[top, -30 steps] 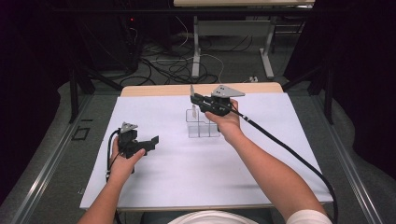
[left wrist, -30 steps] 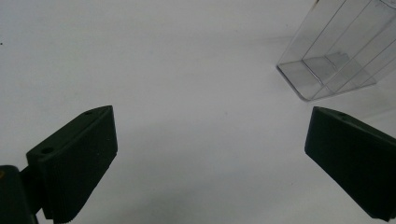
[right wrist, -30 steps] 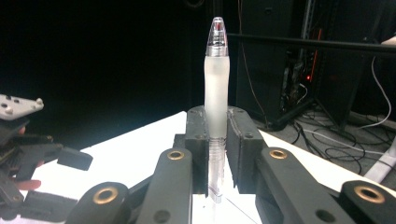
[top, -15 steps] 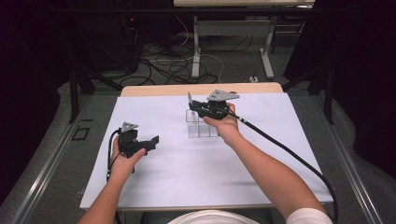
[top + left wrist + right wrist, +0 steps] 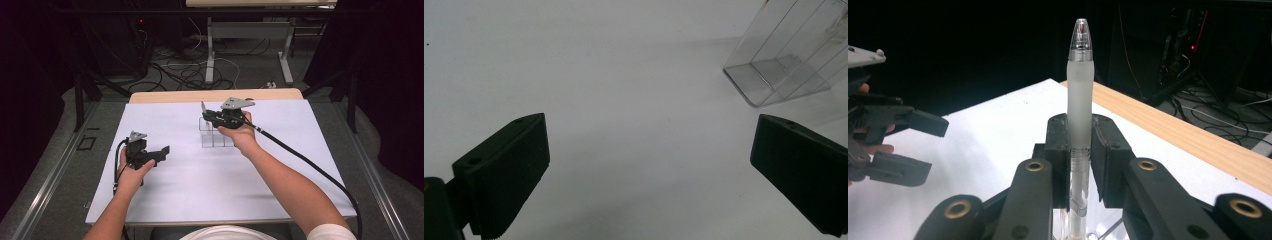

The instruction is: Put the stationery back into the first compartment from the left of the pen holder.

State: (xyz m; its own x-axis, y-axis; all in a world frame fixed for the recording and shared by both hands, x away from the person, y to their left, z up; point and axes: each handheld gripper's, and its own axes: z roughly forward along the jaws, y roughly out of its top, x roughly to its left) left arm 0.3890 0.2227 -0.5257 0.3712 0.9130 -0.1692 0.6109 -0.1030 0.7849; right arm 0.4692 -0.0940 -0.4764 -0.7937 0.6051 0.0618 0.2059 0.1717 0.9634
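A clear pen [image 5: 1079, 90] with a frosted grip stands upright between the pads of my right gripper [image 5: 1080, 150], which is shut on its barrel. The pen's lower end reaches down into a clear plastic compartment holder [image 5: 216, 139] on the white table. In the high view the right gripper [image 5: 205, 117] hovers over the holder's left back corner, with the pen [image 5: 203, 109] sticking up. My left gripper [image 5: 162, 152] rests low at the table's left, open and holding nothing. Its wide-apart jaws [image 5: 649, 165] point toward the holder [image 5: 784, 60].
The white table top [image 5: 280, 180] has a wooden strip [image 5: 215, 95] along its far edge. Beyond it are table legs and cables on the floor. The right gripper's cable [image 5: 310, 165] trails across the table's right side. The left gripper [image 5: 898, 145] shows far off in the right gripper view.
The right gripper with the pen has shifted slightly lower over the holder. The left gripper has stayed where it was.
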